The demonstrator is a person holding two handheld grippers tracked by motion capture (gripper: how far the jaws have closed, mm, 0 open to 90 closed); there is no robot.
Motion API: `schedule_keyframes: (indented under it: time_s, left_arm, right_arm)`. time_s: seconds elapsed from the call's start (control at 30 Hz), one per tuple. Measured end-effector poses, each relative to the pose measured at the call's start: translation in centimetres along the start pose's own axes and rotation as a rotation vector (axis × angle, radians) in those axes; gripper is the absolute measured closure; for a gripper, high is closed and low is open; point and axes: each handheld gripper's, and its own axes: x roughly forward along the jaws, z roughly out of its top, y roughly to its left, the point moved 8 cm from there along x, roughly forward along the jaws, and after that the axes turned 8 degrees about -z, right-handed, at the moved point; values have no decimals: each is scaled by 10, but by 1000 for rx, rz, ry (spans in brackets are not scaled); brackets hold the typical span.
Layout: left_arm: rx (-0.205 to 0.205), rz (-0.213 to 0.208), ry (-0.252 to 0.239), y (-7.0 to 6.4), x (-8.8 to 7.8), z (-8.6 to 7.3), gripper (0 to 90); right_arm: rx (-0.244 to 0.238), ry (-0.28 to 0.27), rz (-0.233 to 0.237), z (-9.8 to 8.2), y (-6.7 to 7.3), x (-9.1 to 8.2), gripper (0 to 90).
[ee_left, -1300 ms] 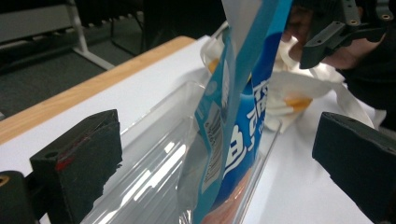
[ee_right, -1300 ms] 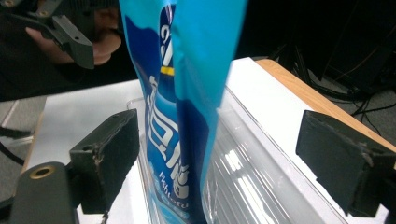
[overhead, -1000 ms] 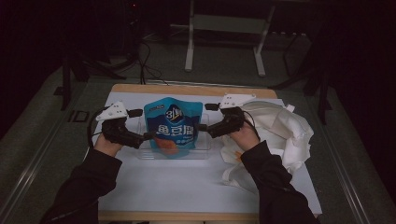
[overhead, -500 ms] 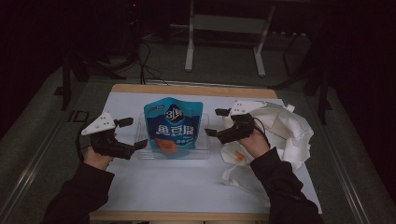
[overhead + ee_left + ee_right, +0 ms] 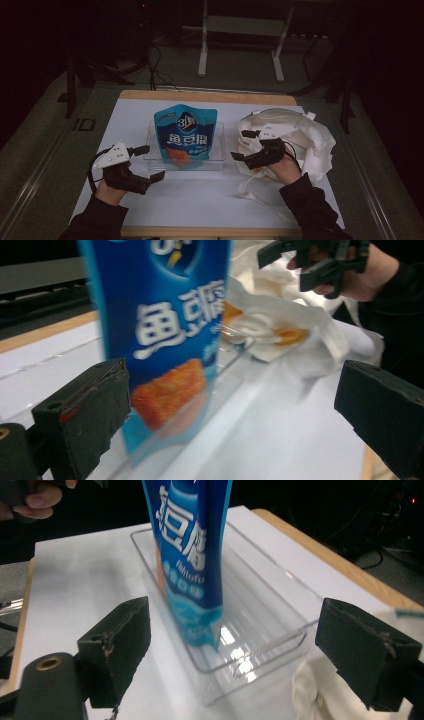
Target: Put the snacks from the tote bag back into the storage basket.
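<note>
A blue snack bag (image 5: 185,136) with white lettering stands upright in a clear plastic tray (image 5: 218,151) at the middle of the white table. In the left gripper view the snack bag (image 5: 165,335) is close ahead, and in the right gripper view the snack bag (image 5: 192,550) rises from the tray (image 5: 270,610). My left gripper (image 5: 149,162) is open, left of the tray and apart from it. My right gripper (image 5: 243,145) is open just right of the tray, over the edge of a white cloth bag (image 5: 310,137). Neither holds anything.
The white cloth bag lies crumpled at the right of the table, its straps (image 5: 250,192) trailing toward the front edge. The wooden table edge (image 5: 200,95) runs along the back. A metal stand (image 5: 240,30) rises beyond the table on the dark floor.
Both grippers have let go of the snack bag and drawn outward and back toward me. The bag stays standing in the tray.
</note>
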Motion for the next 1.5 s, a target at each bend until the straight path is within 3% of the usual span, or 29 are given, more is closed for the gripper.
schedule_keyframes:
  time_s: [0.23, 0.47, 0.5, 0.7, 1.07, 1.2, 1.5]
  left_arm:
    - [29, -61, 6, -29, 9, -1, 18]
    - [50, -102, 11, -46, 17, 0, 18]
    - [56, -123, 23, -50, 22, -1, 18]
    - [67, -164, 63, -58, 37, -9, 18]
    - [89, -251, 119, -73, 66, -23, 18]
    - [75, -278, 117, -76, 72, -24, 18]
    - [76, -298, 120, -82, 85, -30, 18]
  right_arm:
    - [12, -22, -11, -6, 7, -13, 146]
    - [14, -21, -27, -17, 13, -22, 147]
    - [15, -21, -31, -20, 14, -25, 147]
    - [37, -24, -55, -34, 15, -34, 146]
    - [28, -22, -86, -52, 19, -51, 146]
    - [27, -20, -95, -56, 21, -59, 147]
    - [29, -24, -122, -67, 22, -71, 146]
